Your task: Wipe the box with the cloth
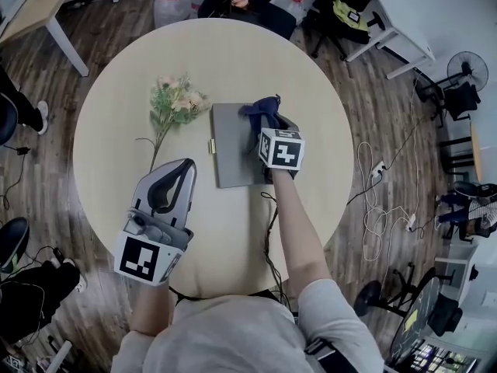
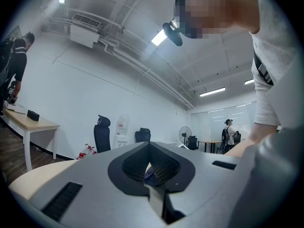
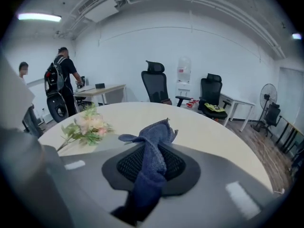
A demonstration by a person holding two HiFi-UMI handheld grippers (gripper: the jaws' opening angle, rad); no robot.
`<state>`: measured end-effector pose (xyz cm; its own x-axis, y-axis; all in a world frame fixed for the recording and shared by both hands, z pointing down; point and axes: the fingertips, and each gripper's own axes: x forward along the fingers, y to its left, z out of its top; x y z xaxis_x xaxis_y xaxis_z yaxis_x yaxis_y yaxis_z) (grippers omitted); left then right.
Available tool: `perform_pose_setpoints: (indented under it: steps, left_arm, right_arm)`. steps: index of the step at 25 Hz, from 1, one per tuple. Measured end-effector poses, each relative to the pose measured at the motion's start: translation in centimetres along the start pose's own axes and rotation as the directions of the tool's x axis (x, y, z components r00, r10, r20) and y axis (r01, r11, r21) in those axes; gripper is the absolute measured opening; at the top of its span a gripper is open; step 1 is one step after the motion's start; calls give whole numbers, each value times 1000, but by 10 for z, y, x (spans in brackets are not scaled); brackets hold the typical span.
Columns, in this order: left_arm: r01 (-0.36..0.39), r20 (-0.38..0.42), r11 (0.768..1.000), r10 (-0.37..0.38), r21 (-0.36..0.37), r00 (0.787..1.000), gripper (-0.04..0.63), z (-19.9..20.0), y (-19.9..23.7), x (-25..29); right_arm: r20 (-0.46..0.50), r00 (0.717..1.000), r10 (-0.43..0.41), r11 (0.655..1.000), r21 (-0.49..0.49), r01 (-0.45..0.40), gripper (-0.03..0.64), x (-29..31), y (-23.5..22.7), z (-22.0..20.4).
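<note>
A flat grey box (image 1: 231, 144) with a small gold latch lies in the middle of the round beige table (image 1: 311, 92). My right gripper (image 1: 269, 121) hovers over the box's far right corner, shut on a dark blue cloth (image 1: 259, 110). In the right gripper view the cloth (image 3: 153, 144) is bunched between the jaws of the right gripper (image 3: 151, 164) and sticks up past them. My left gripper (image 1: 185, 169) rests over the table to the near left of the box, shut and holding nothing; in its own view the left gripper (image 2: 152, 169) tilts up toward the ceiling.
A bunch of artificial flowers (image 1: 177, 103) lies left of the box, and the flowers (image 3: 85, 126) also show in the right gripper view. Office chairs (image 1: 256, 2) and water jugs (image 1: 172, 2) stand beyond the table. Cables (image 1: 377, 200) trail on the floor at right. A person (image 3: 64, 87) stands by a far desk.
</note>
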<state>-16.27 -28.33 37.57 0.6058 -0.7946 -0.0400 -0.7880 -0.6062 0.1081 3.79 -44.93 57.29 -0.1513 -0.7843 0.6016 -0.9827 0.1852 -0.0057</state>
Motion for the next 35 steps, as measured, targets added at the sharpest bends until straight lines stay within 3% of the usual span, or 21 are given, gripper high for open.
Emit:
perform_pose_setpoints:
  steps: [8, 12, 14, 23, 35]
  left_arm:
    - [2, 5, 1000, -2, -4, 1000, 2, -1, -2, -5]
    - [-2, 0, 1000, 2, -1, 1000, 2, -2, -1, -9]
    - [-8, 2, 1000, 8, 0, 1000, 2, 0, 2, -11]
    - [-19, 5, 1000, 19, -4, 1000, 2, 2, 3, -14]
    - [-2, 1, 1000, 2, -3, 1000, 2, 3, -11, -9]
  right_arm:
    - [-3, 974, 226, 974, -27, -226, 87, -9, 112, -6]
    - [-110, 971, 213, 965, -131, -227, 87, 5, 135, -36]
    - [-115, 972, 205, 959, -174, -223, 87, 9, 137, -40]
    - [-111, 979, 168, 975, -129, -182, 87, 3, 105, -41]
    - [-86, 995, 42, 999, -26, -44, 87, -11, 14, -53]
